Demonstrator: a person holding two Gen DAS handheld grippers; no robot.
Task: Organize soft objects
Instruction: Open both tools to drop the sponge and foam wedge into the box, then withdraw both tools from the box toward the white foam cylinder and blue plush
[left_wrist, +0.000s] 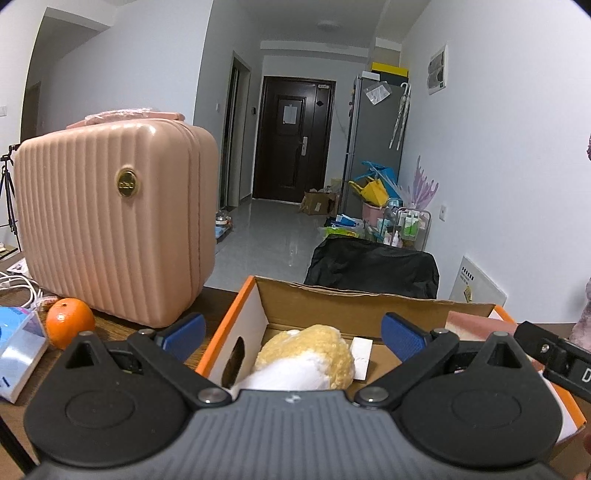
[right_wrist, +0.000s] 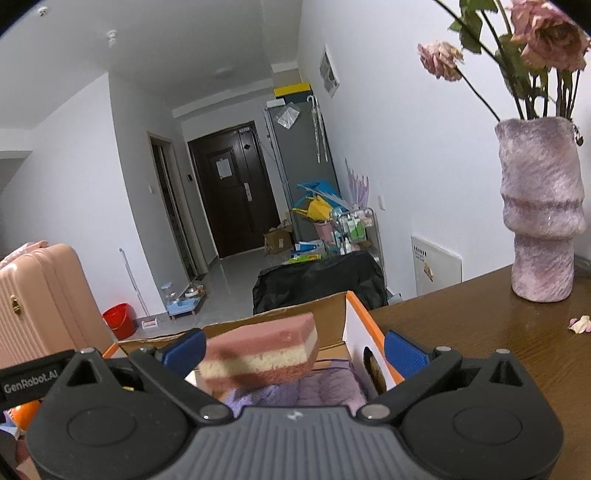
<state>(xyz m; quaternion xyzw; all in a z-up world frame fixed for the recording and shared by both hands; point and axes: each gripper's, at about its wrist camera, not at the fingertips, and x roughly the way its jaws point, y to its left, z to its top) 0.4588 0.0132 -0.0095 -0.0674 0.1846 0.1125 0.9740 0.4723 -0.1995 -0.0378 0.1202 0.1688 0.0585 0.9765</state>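
A cardboard box with an orange rim (left_wrist: 226, 320) stands on the wooden table. A yellow and white plush (left_wrist: 314, 356) lies inside it, below and between the wide-apart pads of my left gripper (left_wrist: 293, 336), which touch nothing. In the right wrist view, a pink and cream layered sponge (right_wrist: 258, 356) sits blurred over the box (right_wrist: 355, 308), next to the left pad (right_wrist: 184, 349) of my right gripper (right_wrist: 294, 350). The right pad stands far from it, so the gripper is open. A purple soft cloth (right_wrist: 325, 387) lies under the sponge. The sponge (left_wrist: 476, 325) also shows at the box's right end.
A pink ribbed suitcase (left_wrist: 118, 221) stands on the table left of the box, with an orange (left_wrist: 68, 325) and a blue packet (left_wrist: 18, 350) in front of it. A fuzzy purple vase (right_wrist: 539, 221) of dried roses stands at the right. A black-covered chair (left_wrist: 373, 266) is behind the box.
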